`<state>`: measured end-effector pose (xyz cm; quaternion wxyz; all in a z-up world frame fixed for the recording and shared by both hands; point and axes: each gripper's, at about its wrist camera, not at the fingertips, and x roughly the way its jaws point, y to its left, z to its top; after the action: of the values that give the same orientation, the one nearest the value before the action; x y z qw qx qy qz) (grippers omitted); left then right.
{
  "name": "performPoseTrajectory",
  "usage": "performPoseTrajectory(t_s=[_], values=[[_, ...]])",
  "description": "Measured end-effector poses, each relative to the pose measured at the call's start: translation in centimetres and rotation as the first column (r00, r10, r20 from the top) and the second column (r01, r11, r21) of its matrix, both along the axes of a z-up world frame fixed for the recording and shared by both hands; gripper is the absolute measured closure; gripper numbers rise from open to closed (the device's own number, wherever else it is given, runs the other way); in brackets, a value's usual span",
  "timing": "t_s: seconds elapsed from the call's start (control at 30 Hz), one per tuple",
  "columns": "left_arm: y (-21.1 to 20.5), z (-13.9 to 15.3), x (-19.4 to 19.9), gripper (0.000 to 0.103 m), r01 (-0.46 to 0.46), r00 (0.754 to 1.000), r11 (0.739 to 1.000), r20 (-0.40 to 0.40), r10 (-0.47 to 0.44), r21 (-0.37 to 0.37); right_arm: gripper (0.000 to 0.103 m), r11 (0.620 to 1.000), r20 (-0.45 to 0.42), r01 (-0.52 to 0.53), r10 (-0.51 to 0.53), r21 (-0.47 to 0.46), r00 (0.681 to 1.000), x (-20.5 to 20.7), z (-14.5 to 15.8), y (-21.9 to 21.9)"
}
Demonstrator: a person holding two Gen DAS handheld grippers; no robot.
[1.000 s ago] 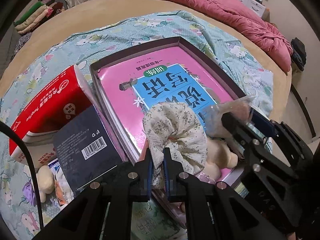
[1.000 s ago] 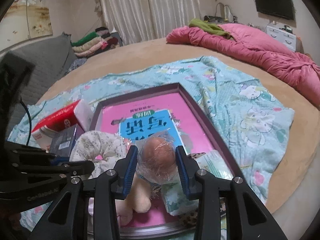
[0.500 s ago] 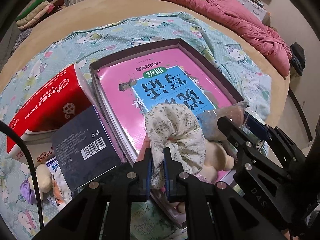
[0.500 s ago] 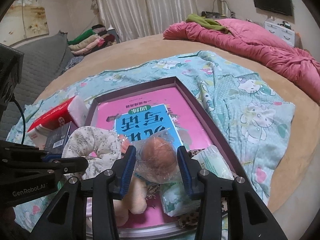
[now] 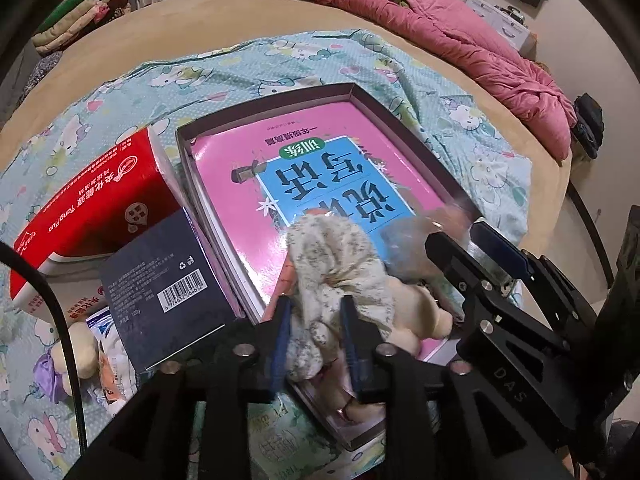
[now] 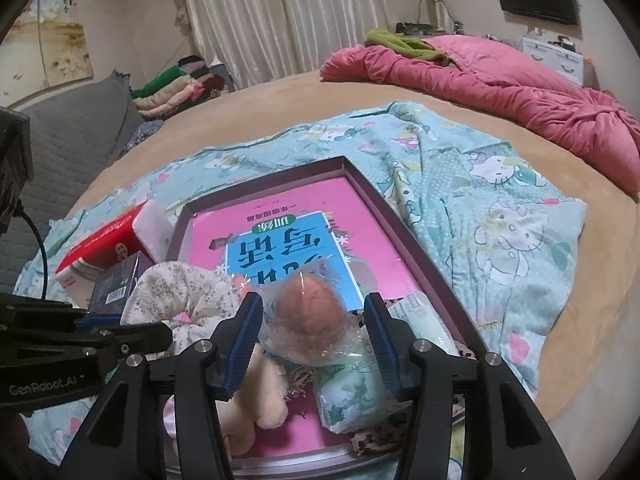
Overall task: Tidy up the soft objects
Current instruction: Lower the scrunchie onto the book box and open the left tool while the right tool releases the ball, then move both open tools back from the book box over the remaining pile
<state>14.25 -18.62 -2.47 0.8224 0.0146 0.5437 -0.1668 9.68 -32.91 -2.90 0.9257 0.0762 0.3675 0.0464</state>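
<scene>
A floral fabric scrunchie [image 5: 336, 264] lies at the near end of a purple tray [image 5: 360, 94] lined with a pink and blue book. My left gripper [image 5: 314, 328] has opened; its jaws stand apart around the scrunchie's near end. The scrunchie also shows in the right wrist view [image 6: 176, 292]. My right gripper [image 6: 314, 340] is open, with a plastic-wrapped round brown ball [image 6: 308, 320] between its jaws. The right gripper also shows in the left wrist view [image 5: 472, 256]. A cream plush toy [image 6: 256, 396] and a pale green soft pack [image 6: 356, 396] lie in the tray's near end.
A red tissue pack [image 5: 92, 204] and a dark blue box [image 5: 164, 292] lie left of the tray on a teal cartoon-print sheet [image 6: 500, 216]. A small plush [image 5: 80, 352] lies by the box. A pink quilt [image 6: 500, 88] is bunched at the far right of the bed.
My left gripper's jaws have spread apart and let go of the scrunchie. My right gripper's jaws have widened around the wrapped ball. Both grippers stay over the tray's near end.
</scene>
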Motion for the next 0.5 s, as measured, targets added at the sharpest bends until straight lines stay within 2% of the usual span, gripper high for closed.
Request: performPoseTrajectory(t_s=[0.23,0.37,0.5], values=[[0.0,0.6,-0.4,0.065,0.010,1.000,1.000,0.018,-0.010,-0.009,0.045,1.000,0.011,0.007,-0.007,0.005,1.000,-0.2,0.1,-0.1],[0.1,1.0,-0.7,0.057,0.012,1.000,1.000,0.026,-0.012,-0.026,0.044,1.000,0.027,0.016,-0.016,0.005,1.000,-0.4,0.4,-0.2],[0.2,1.7,-1.1,0.052,0.018,0.999,0.999,0.045,-0.017,-0.033,0.037,1.000,0.049,0.026,-0.026,0.007,0.998,-0.7,0.8,-0.5]])
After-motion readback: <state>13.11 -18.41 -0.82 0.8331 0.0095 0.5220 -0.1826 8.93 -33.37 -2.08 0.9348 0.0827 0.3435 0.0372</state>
